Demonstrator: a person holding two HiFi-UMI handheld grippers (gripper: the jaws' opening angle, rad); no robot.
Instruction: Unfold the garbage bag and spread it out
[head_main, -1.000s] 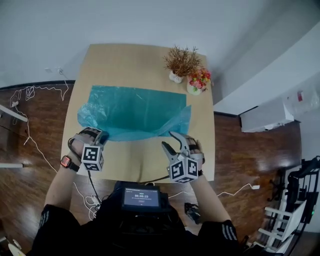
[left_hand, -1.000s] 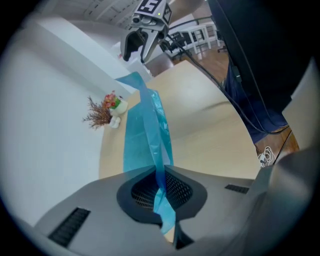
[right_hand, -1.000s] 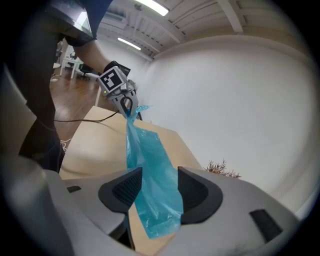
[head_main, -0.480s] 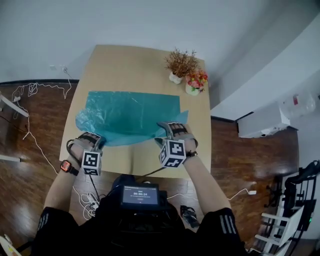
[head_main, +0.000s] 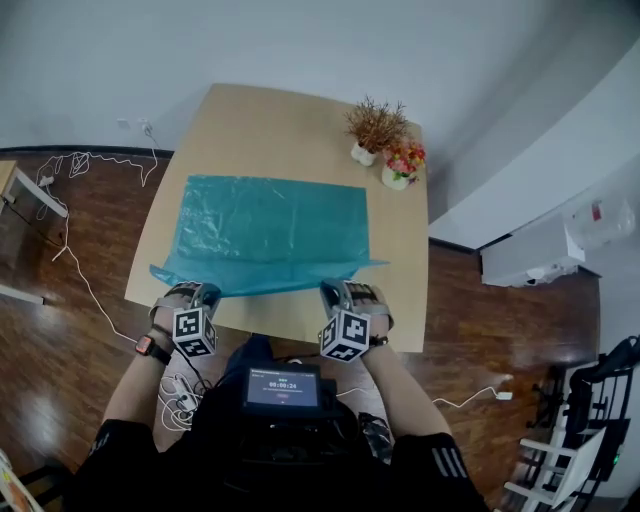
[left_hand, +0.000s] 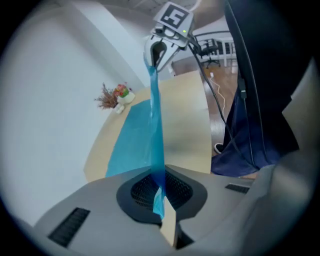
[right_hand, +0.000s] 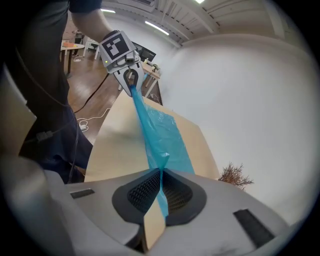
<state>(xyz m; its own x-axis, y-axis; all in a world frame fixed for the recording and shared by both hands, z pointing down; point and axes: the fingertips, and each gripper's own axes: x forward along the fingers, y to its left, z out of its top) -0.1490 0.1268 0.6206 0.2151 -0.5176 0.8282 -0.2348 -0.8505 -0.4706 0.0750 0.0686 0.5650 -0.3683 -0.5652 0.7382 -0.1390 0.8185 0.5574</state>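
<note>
The teal garbage bag lies spread over the wooden table, and its near edge is lifted and stretched taut between my two grippers at the table's front edge. My left gripper is shut on the bag's near left corner. My right gripper has its jaws closing on the near right corner, and the film is pinched between its pads. The left gripper view shows the right gripper at the far end of the stretched edge. In the right gripper view the left gripper holds the other end.
A pot of dried twigs and a small flower pot stand at the table's far right corner. White cables trail on the wood floor at left. A white unit sits at right. A screen hangs at the person's chest.
The right gripper moved in from open to closed on the bag's right corner. Both grippers pulled back toward the table's front edge, drawing the crumpled near edge out straight.
</note>
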